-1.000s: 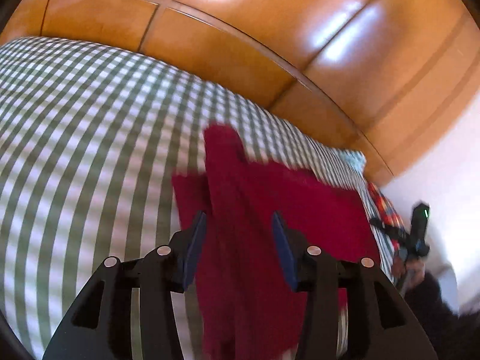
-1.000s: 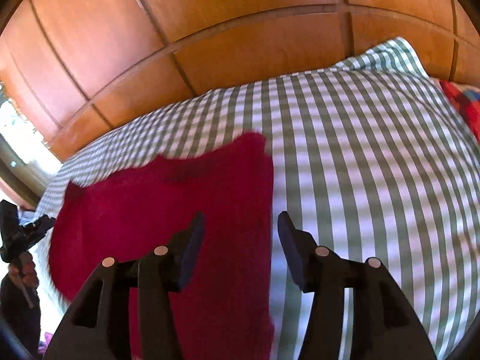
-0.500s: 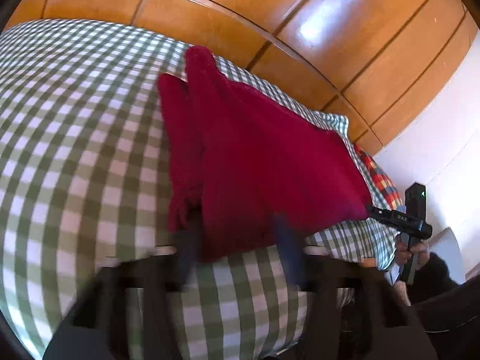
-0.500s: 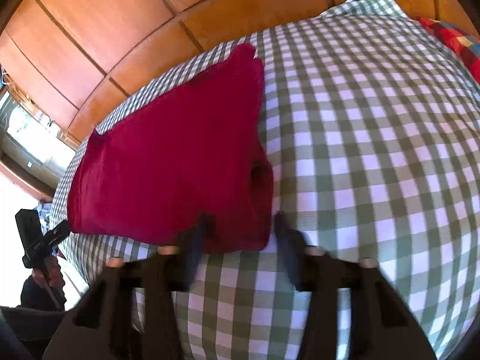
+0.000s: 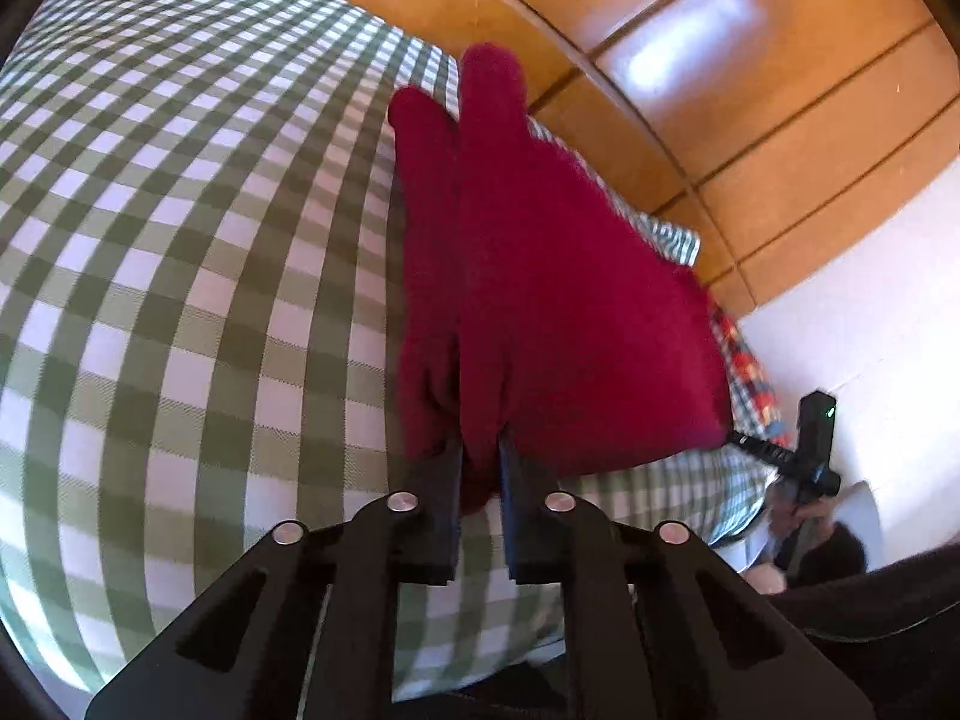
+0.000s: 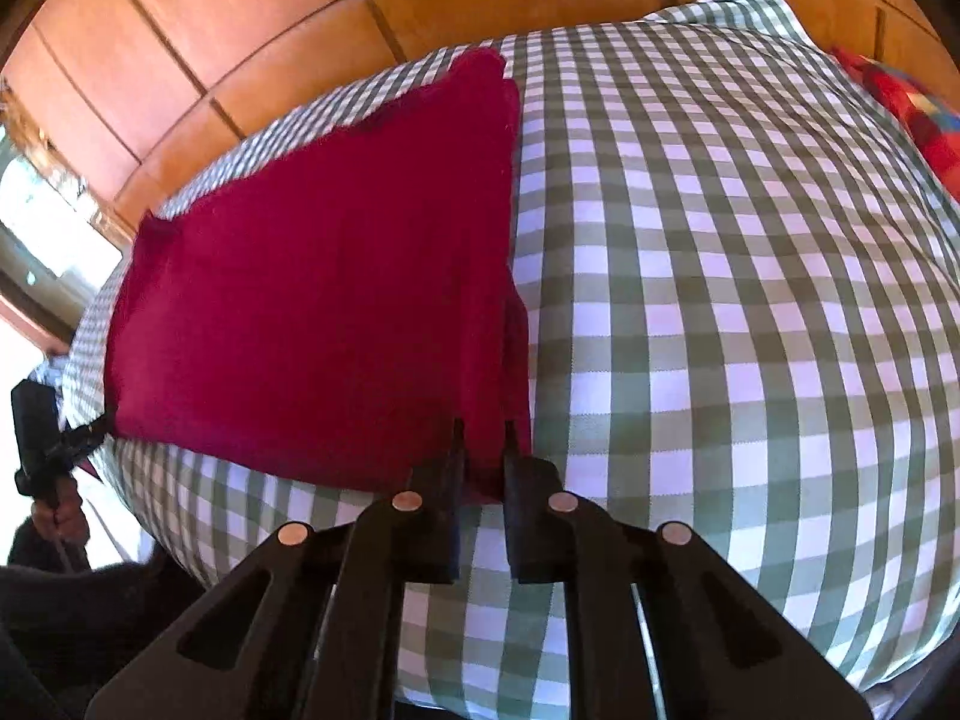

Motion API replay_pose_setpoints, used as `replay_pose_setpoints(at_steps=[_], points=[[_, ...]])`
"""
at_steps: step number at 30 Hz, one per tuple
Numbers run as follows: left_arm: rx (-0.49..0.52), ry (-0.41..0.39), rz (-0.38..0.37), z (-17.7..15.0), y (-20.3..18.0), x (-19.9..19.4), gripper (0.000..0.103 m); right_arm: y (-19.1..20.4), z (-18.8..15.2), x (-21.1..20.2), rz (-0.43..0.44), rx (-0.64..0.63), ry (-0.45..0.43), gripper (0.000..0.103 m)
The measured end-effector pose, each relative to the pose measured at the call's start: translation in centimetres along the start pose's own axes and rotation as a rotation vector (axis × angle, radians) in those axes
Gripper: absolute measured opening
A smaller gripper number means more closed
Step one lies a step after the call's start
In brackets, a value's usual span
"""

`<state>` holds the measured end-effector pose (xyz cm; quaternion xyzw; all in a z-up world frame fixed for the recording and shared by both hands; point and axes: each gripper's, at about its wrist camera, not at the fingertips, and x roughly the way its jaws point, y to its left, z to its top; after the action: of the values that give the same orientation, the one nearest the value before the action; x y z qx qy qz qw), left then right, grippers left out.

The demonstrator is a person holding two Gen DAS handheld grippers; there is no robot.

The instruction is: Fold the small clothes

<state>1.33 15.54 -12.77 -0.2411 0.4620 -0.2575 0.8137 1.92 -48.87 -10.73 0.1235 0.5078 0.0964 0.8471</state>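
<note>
A dark red cloth (image 5: pixel 558 300) lies spread on a green-and-white checked surface (image 5: pixel 180 240). My left gripper (image 5: pixel 479 456) is shut on the near left corner of the red cloth, where the edge shows doubled layers. In the right wrist view the same red cloth (image 6: pixel 324 300) fills the left half. My right gripper (image 6: pixel 483 438) is shut on its near right corner. Each gripper shows far off in the other's view: the right one (image 5: pixel 807 450), the left one (image 6: pixel 42 420).
The checked cover (image 6: pixel 720 300) drapes over the table edges. Wooden wall panels (image 5: pixel 720 60) stand behind it. A red patterned fabric (image 6: pixel 912 102) lies at the far right, also seen in the left view (image 5: pixel 750 372). A white wall (image 5: pixel 870 330) is to the right.
Both grippers were open over the cloth a second ago. They pulled back to its near edge and closed on the two near corners.
</note>
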Motion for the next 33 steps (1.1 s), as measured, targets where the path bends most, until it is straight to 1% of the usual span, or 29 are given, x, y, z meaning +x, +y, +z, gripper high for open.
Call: replay_pose_setpoints(at_steps=[1, 3, 4, 5, 6, 7, 8, 9, 11, 13, 14, 16, 17, 19, 20, 21, 22, 23, 24, 27, 28, 29, 30, 33], points=[[0.011, -0.017, 0.016, 0.2, -0.5, -0.5, 0.013, 0.1, 0.0, -0.3, -0.006, -0.011, 0.003, 0.010], [0.032, -0.038, 0.036, 1.0, -1.1, -1.3, 0.013, 0.5, 0.5, -0.7, -0.007, -0.026, 0.014, 0.017], [0.027, -0.048, 0.038, 1.4, -1.3, -1.4, 0.013, 0.6, 0.8, -1.2, -0.021, -0.026, 0.002, 0.024], [0.019, -0.063, 0.025, 2.1, -1.3, -1.6, 0.013, 0.5, 1.3, -1.8, -0.042, -0.021, -0.022, 0.034], [0.017, -0.078, 0.016, 2.6, -1.3, -1.7, 0.020, 0.9, 2.7, -2.1, -0.051, -0.016, -0.041, 0.040], [0.014, -0.099, 0.021, 3.3, -1.4, -1.7, 0.033, 0.9, 3.1, -2.5, -0.061, -0.012, -0.069, 0.044], [0.007, -0.113, 0.028, 4.0, -1.3, -1.5, 0.038, 1.1, 3.7, -3.0, -0.067, -0.014, -0.099, 0.044], [0.002, -0.119, 0.026, 4.5, -1.2, -1.3, 0.041, 1.5, 4.3, -3.4, -0.070, -0.021, -0.126, 0.044], [-0.002, -0.117, 0.019, 5.7, -1.3, -0.8, 0.041, 2.9, 5.8, -3.4, -0.059, -0.054, -0.158, 0.050], [0.005, -0.119, 0.031, 6.9, -1.7, 0.3, 0.041, 4.4, 6.8, -2.6, -0.057, -0.100, -0.167, 0.050], [0.013, -0.118, 0.043, 7.4, -1.8, 0.7, 0.041, 5.7, 7.6, -1.8, -0.057, -0.135, -0.166, 0.051], [0.035, -0.115, 0.108, 8.7, -2.4, 2.0, 0.041, 7.4, 8.2, -0.3, -0.053, -0.179, -0.159, 0.052], [0.042, -0.112, 0.128, 9.0, -2.4, 2.3, 0.041, 8.7, 8.9, 0.8, -0.048, -0.208, -0.150, 0.052], [0.060, -0.102, 0.193, 9.6, -2.7, 3.3, 0.039, 10.5, 9.3, 2.3, -0.043, -0.247, -0.138, 0.053], [0.072, -0.100, 0.215, 9.9, -2.9, 3.7, 0.036, 11.7, 9.8, 3.4, -0.042, -0.272, -0.132, 0.054], [0.100, -0.096, 0.243, 10.0, -3.3, 4.2, 0.027, 11.9, 10.1, 4.4, -0.045, -0.290, -0.129, 0.055], [0.117, -0.093, 0.270, 10.1, -3.5, 4.5, 0.015, 12.6, 10.2, 5.2, -0.062, -0.312, -0.127, 0.056], [0.139, -0.087, 0.313, 10.1, -3.8, 4.9, 0.011, 13.1, 10.8, 6.3, -0.099, -0.328, -0.125, 0.056], [0.162, -0.081, 0.357, 10.0, -4.1, 5.4, 0.011, 13.0, 11.0, 7.2, -0.126, -0.327, -0.121, 0.056], [0.184, -0.073, 0.432, 9.6, -4.3, 6.0, 0.011, 10.8, 11.9, 9.6, -0.218, -0.276, -0.089, 0.055], [0.189, -0.072, 0.448, 9.5, -4.3, 6.1, 0.011, 10.0, 12.0, 10.0, -0.210, -0.251, -0.084, 0.055], [0.194, -0.075, 0.462, 9.4, -4.4, 6.3, 0.011, 9.2, 12.1, 10.1, -0.183, -0.216, -0.088, 0.055], [0.200, -0.078, 0.472, 9.4, -4.5, 6.4, 0.011, 9.0, 12.2, 10.1, -0.177, -0.204, -0.094, 0.055], [0.215, -0.086, 0.505, 9.2, -4.8, 6.6, 0.011, 9.5, 11.6, 10.2, -0.203, -0.227, -0.123, 0.056]])
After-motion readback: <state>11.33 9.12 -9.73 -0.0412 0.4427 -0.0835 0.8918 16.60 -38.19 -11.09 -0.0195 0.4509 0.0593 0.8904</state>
